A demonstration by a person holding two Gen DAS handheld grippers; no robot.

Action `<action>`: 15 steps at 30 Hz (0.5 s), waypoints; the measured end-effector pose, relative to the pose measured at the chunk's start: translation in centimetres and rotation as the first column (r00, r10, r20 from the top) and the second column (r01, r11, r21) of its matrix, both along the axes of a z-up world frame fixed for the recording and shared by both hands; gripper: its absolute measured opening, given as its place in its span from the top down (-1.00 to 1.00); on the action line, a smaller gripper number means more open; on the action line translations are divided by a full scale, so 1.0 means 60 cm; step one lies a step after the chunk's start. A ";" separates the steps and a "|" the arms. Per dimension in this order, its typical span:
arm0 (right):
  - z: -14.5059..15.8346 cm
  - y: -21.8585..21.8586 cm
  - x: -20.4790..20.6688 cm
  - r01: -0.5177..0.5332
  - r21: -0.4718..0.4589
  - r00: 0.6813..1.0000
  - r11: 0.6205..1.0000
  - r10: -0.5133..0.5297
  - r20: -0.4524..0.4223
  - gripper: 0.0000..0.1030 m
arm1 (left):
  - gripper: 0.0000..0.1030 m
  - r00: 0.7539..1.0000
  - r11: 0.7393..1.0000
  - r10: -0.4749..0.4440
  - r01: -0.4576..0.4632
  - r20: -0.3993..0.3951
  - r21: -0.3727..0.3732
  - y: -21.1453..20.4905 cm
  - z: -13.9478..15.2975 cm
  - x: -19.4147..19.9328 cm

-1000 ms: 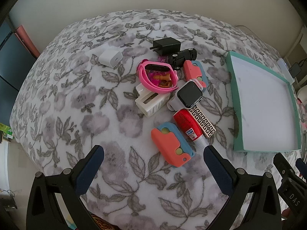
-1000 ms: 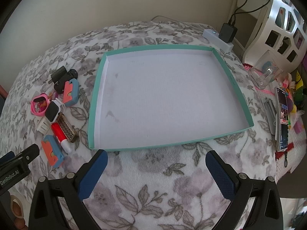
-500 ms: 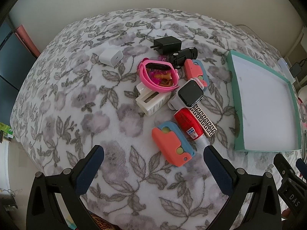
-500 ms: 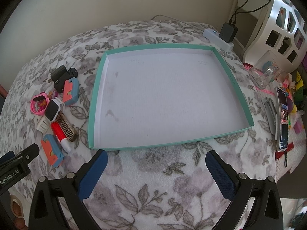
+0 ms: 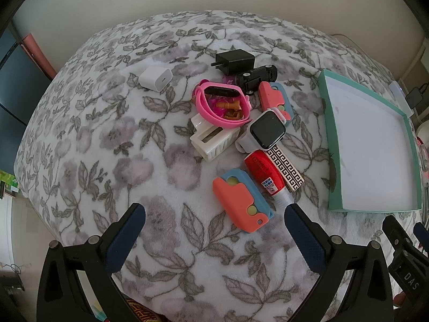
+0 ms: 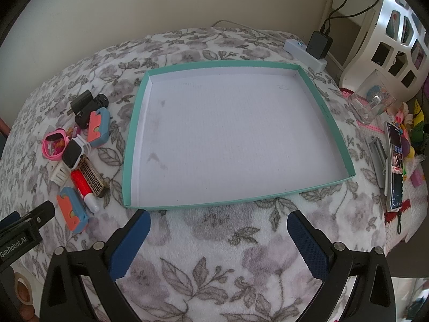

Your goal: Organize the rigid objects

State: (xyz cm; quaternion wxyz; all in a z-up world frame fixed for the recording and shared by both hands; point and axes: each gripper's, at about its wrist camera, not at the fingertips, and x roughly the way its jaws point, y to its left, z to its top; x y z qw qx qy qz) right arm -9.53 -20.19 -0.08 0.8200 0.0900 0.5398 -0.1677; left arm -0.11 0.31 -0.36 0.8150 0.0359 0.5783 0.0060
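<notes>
A heap of small objects lies on the floral blanket: a coral-and-blue case (image 5: 241,201), a red tube (image 5: 265,175), a patterned black-gold bar (image 5: 285,166), a smartwatch (image 5: 266,131), a white comb-like piece (image 5: 213,139), a pink band (image 5: 221,106), a second coral-blue case (image 5: 273,99), a black toy car (image 5: 256,77), a black charger (image 5: 236,60) and a white charger (image 5: 155,78). My left gripper (image 5: 214,230) is open, just short of the near case. A teal-rimmed empty tray (image 6: 128,161) lies to the right. My right gripper (image 6: 218,237) is open before the tray's near edge.
A white power strip with a black adapter (image 6: 317,47) sits behind the tray. To the right of the blanket are a phone (image 6: 395,161), a clear glass (image 6: 372,104) and a white shelf unit (image 6: 396,32). The blanket's left edge drops off near a dark cabinet (image 5: 16,86).
The left gripper has edged slightly toward the heap; the objects sit a little lower in its view. The right gripper has barely moved.
</notes>
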 end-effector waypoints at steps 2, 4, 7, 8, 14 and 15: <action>0.000 0.000 0.000 0.000 0.000 1.000 1.000 0.000 0.000 -1.00 | -1.00 1.000 1.000 0.000 0.000 0.000 0.000 0.000 0.000 0.000; 0.001 0.000 0.001 0.000 0.000 1.000 1.000 0.000 0.000 -1.00 | -1.00 1.000 1.000 0.001 -0.001 -0.002 0.000 0.001 -0.001 0.000; 0.004 0.000 0.002 -0.002 0.004 1.000 1.000 0.002 0.008 -1.00 | -1.00 1.000 1.000 0.003 -0.003 -0.007 -0.002 0.003 -0.004 0.000; 0.006 0.001 0.003 -0.006 0.004 1.000 1.000 0.006 0.012 -1.00 | -1.00 1.000 1.000 0.004 -0.004 -0.009 -0.002 0.003 -0.004 0.000; 0.028 0.037 0.013 -0.111 -0.020 0.989 0.994 0.112 0.100 -1.00 | -1.00 0.999 0.999 0.047 -0.047 -0.007 0.021 0.012 -0.005 0.008; 0.030 0.045 0.014 -0.130 -0.025 0.985 0.991 0.132 0.110 -1.00 | -1.00 0.998 0.998 0.063 -0.063 -0.001 0.032 0.016 -0.005 0.010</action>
